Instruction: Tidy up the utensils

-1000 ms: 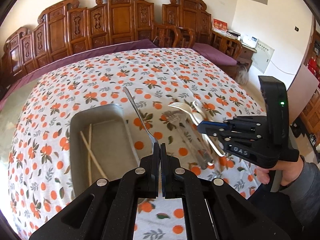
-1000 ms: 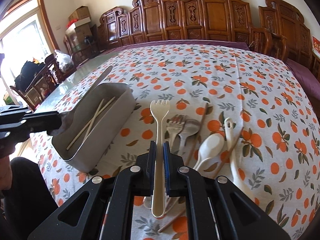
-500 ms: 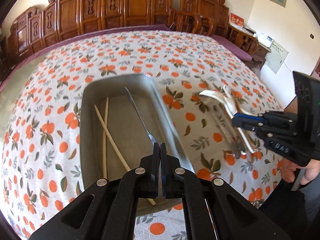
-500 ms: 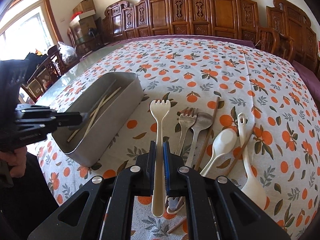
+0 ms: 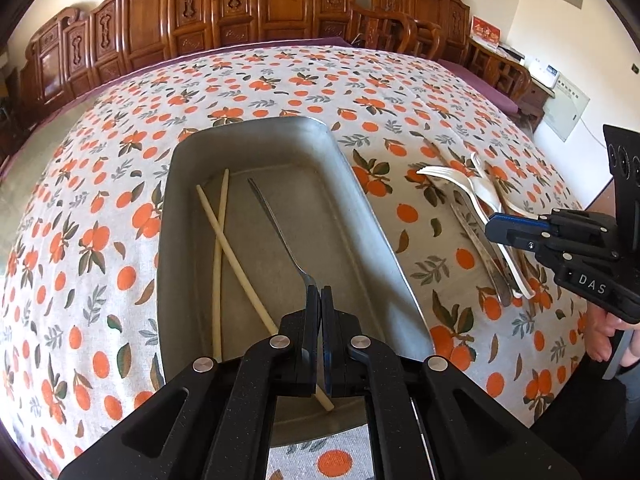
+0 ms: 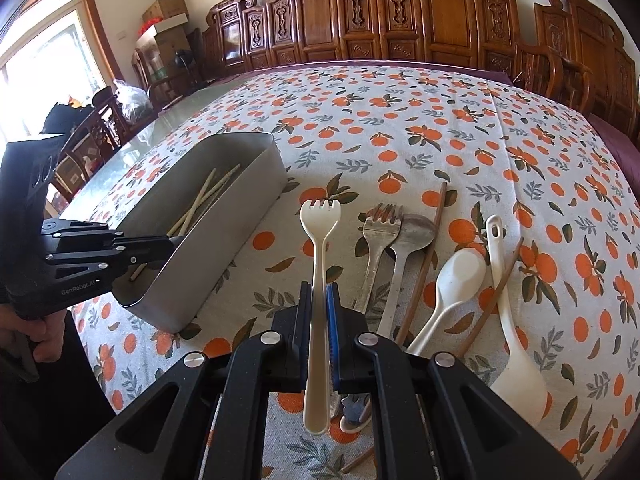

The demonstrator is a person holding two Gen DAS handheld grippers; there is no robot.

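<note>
While pinched: the metal utensil [image 5: 276, 232], bowl or tines hidden, slants over the metal tray [image 5: 372, 216], handle toward 12 o'clock.
Left hand-held gripper [image 5: 320, 292]: clamped on that utensil.
Right hand-held gripper [image 6: 319, 292]: clamped on a cream plastic fork [image 6: 319, 240], tines toward 12 o'clock.
Tray contents: two pale chopsticks [image 5: 218, 248], crossed.
Loose pile: metal fork [image 6: 378, 236], metal spoon [image 6: 410, 240], cream spoons [image 6: 456, 280], brown chopsticks [image 6: 430, 248], at the tray's 3 o'clock on the tabletop [image 6: 440, 120].

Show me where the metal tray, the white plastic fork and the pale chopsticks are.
metal tray [image 5: 256, 128], left wrist view, far rim.
white plastic fork [image 6: 320, 216], right wrist view, head.
pale chopsticks [image 5: 218, 236], left wrist view, where they cross.
</note>
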